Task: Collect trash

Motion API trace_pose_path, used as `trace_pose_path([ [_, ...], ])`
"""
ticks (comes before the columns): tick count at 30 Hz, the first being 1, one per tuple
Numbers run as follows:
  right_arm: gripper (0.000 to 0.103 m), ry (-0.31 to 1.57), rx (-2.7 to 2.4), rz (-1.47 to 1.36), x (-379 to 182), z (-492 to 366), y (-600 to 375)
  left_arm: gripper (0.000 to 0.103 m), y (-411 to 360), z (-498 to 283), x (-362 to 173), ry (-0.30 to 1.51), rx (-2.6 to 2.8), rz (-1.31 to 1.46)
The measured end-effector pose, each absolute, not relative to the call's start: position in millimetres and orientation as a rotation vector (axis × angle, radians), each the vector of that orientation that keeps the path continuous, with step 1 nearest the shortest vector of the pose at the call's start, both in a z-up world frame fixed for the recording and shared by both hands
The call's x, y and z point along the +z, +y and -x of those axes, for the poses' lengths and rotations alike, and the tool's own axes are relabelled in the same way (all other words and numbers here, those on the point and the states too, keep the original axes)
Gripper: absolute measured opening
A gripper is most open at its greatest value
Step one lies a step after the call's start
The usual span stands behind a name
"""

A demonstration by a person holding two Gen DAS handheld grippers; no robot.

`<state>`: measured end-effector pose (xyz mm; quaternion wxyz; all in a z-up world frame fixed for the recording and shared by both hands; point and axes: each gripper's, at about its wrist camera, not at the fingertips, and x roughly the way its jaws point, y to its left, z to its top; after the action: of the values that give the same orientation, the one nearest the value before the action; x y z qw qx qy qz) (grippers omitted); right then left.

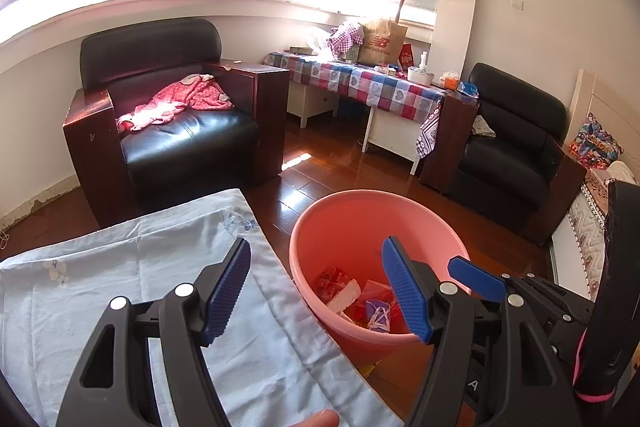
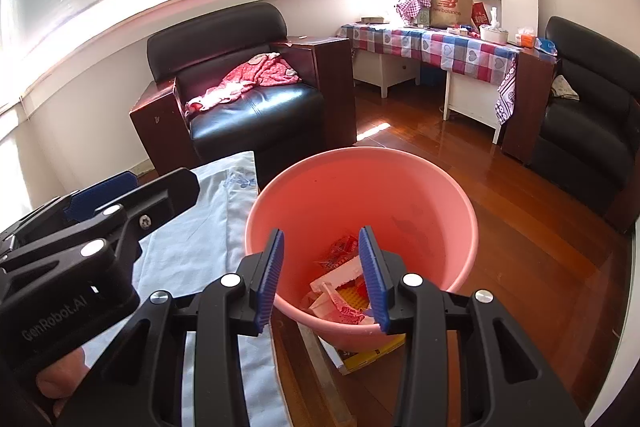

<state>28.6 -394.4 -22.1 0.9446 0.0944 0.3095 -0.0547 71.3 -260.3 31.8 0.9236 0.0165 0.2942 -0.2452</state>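
Trash [image 2: 340,287], mostly red wrappers and white scraps, is lying at the bottom of a pink bin [image 2: 432,195] standing on the wood floor [image 2: 520,267]. The right gripper [image 2: 322,279] is hovering over the bin's near rim, jaws spread, holding nothing. The left gripper [image 1: 316,291] is hanging to its left over a pale blue cloth [image 1: 120,275], jaws spread wide and empty. A black armchair [image 1: 168,115] is sitting far behind.

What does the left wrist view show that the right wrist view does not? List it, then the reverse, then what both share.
Only the left wrist view shows the patterned bedding at the right edge.

Only the right wrist view shows the yellow box under the bucket.

Both show the pink bucket holding wrappers, the pale blue cloth, and the open left gripper and right gripper.
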Motion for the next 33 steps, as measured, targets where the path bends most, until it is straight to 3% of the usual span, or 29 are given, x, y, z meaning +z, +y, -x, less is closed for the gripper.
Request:
trace_pose_path([
  [33,0.040,0.604,-0.080,-0.124,-5.3,-23.6,-354.0,0.067,-209.5,-57.2,39.4,0.567,-0.458,0.022],
])
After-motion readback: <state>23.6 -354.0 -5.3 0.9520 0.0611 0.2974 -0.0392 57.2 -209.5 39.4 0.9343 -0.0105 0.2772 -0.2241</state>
